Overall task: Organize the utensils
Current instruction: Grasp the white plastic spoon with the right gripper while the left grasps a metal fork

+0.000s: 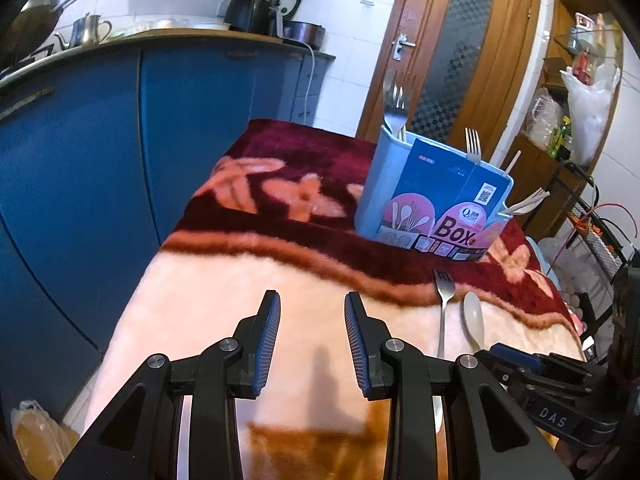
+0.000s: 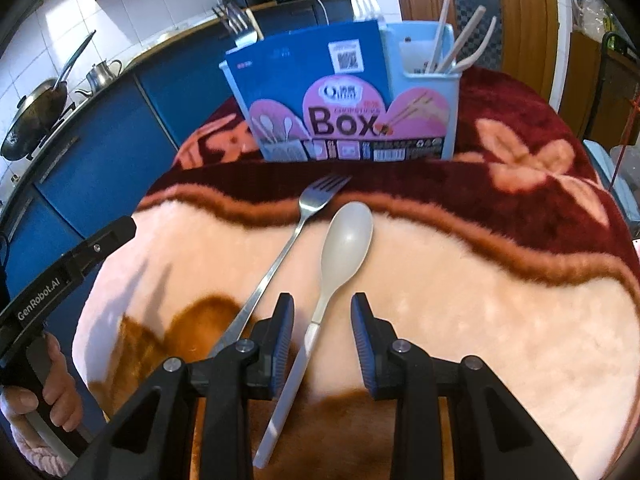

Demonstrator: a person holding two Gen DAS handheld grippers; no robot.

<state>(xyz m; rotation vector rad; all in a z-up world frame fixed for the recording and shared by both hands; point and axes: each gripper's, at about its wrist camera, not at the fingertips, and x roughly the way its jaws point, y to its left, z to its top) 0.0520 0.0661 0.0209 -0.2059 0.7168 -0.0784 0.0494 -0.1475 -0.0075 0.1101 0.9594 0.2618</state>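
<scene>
White tiled walls (image 1: 344, 40) fill the upper middle of the left wrist view. Blue cabinets (image 1: 80, 152) run along the left under a counter (image 1: 180, 34) carrying a steel kettle (image 1: 86, 30), a wok (image 2: 36, 116) and a black appliance (image 1: 250, 10). A wooden door (image 1: 460, 52) with patterned glass stands upper right, beside cluttered shelves (image 1: 576, 92).

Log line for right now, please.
left gripper: open, empty | right gripper: open, straddling grey plastic spoon handle | steel fork: on blanket | blue utensil box: part-filled
</scene>
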